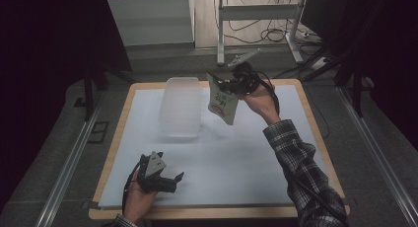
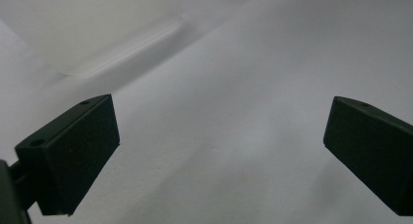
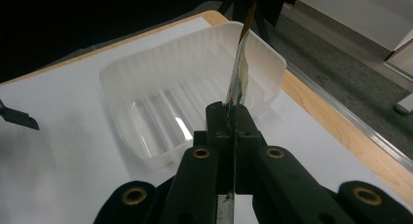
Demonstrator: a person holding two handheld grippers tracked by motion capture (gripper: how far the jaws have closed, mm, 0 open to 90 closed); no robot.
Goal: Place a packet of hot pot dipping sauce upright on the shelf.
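While the left gripper (image 1: 170,180) rests low at the near left of the table (image 1: 315,138), its jaws stand wide apart with nothing between them (apparently idle, kept clear of the work). Farther in, a translucent plastic tray (image 1: 181,106) sits empty on the white sheet (image 1: 236,163), left of centre. Just right of it and raised above the table, the right gripper (image 1: 227,84) has its jaws clamped on a printed packet (image 1: 223,104), which hangs down edge-on, probably so held for lowering into the tray.
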